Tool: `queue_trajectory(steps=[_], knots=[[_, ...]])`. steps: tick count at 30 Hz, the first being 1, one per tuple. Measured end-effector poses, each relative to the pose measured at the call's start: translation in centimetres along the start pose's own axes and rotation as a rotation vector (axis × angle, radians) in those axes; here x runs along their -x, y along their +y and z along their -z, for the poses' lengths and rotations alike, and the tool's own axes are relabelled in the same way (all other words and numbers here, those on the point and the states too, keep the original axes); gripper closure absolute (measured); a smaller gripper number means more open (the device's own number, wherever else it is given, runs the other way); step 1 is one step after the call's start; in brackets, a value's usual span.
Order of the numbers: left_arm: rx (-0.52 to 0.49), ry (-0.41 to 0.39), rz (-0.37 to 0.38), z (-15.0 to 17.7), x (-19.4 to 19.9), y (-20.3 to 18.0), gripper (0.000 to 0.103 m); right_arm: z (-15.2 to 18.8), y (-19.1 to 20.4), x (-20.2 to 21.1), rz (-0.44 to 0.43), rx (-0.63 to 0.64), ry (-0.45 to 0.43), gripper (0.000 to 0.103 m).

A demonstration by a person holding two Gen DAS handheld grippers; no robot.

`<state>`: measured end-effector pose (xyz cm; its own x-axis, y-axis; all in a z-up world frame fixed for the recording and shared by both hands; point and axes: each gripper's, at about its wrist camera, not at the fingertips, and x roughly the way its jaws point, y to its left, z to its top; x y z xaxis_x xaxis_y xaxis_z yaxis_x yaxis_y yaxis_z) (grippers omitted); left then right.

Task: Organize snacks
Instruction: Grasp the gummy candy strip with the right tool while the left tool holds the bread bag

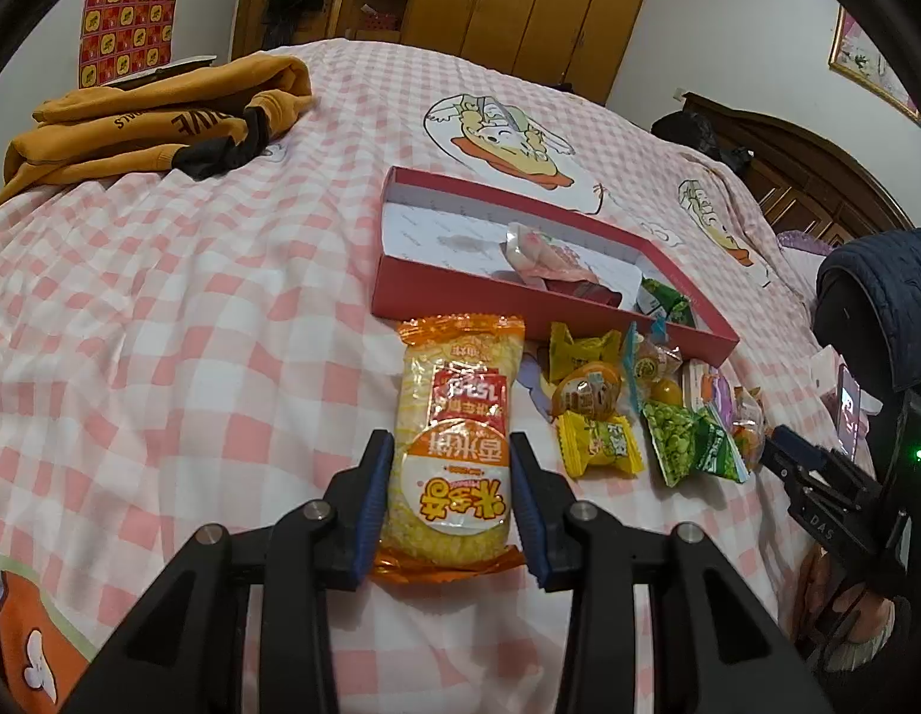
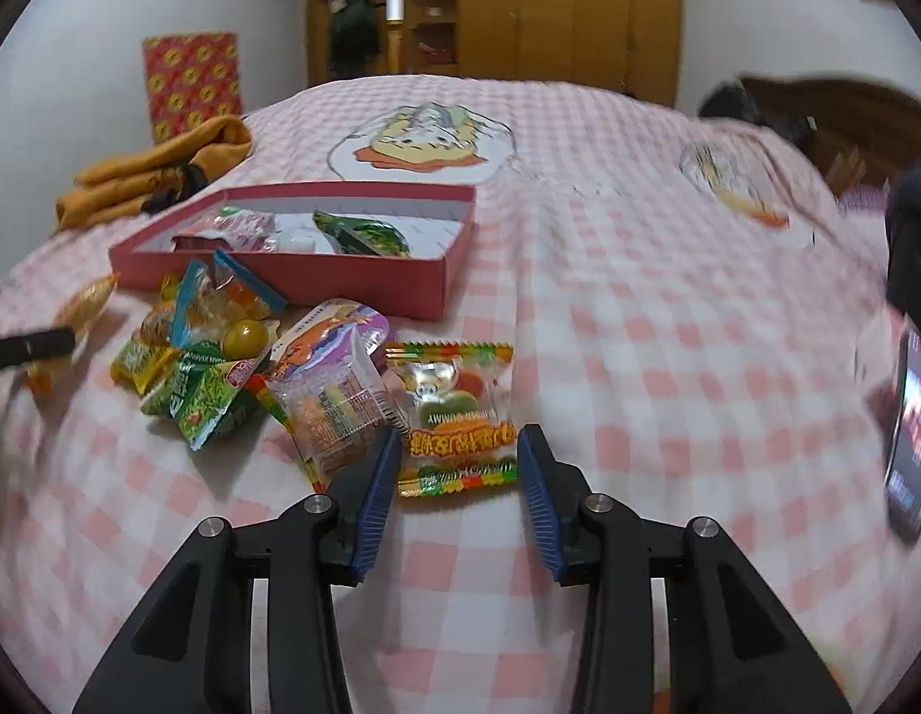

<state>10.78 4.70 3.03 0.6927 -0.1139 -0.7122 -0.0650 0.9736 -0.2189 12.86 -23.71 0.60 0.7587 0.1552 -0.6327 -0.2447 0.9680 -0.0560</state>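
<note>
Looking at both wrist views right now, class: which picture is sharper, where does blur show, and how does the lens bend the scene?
Left wrist view: sharp; print on the rice cracker pack reads clearly, with glare on its wrapper. Right wrist view: softer, smeared most at the right edge around the phone; the gummy packet is only fairly crisp. Both views: fisheye bulges the checked bedspread and darkens the corners.

Even, soft indoor light, no hard shadows. Left wrist view sharp; glare on the rice cracker pack [image 1: 454,446]. Right wrist view motion-blurred, worst at right edge. Both show fisheye bending and dark corner vignette.
</note>
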Motion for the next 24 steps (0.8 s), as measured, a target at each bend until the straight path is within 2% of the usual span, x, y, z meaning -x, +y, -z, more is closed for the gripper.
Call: queue_trajectory(steps=[1,3,5,7,8,13,17,24], knots=[[0.000,0.002,0.000,0.0,0.0,0.0,0.063,-0.1,0.2,0.0,0.015,0.038,-0.004,0.059],[-0.001,0.005,-0.001,0.0,-0.1,0.0,0.063,-0.3,0.5,-0.6,0.049,0.093,0.004,0.048],[-0.001,0.007,-0.002,0.0,-0.1,-0.1,0.063,-0.3,0.3,-1.5,0.049,0.103,0.029,0.046],[-0.005,0.010,0.001,0.1,-0.2,-0.2,0.063,-0.4,-0.2,-2.2,0.015,0.081,0.051,0.047],[-0.007,0.009,0.001,0.1,-0.2,-0.2,0.063,-0.4,-0.5,-1.9,-0.005,0.066,0.042,0.054],[-0.006,0.011,0.002,0.2,-0.1,-0.4,0.063,-0.4,-2.0,-0.2,-0.074,-0.043,-0.002,0.054],[-0.012,0.015,-0.001,0.2,0.0,-0.6,0.063,-0.7,-2.8,0.5,-0.102,-0.107,-0.006,0.054],[-0.023,0.004,-0.010,-0.2,0.6,-1.2,0.063,-1.8,-2.8,2.0,-0.104,-0.110,-0.037,0.054]])
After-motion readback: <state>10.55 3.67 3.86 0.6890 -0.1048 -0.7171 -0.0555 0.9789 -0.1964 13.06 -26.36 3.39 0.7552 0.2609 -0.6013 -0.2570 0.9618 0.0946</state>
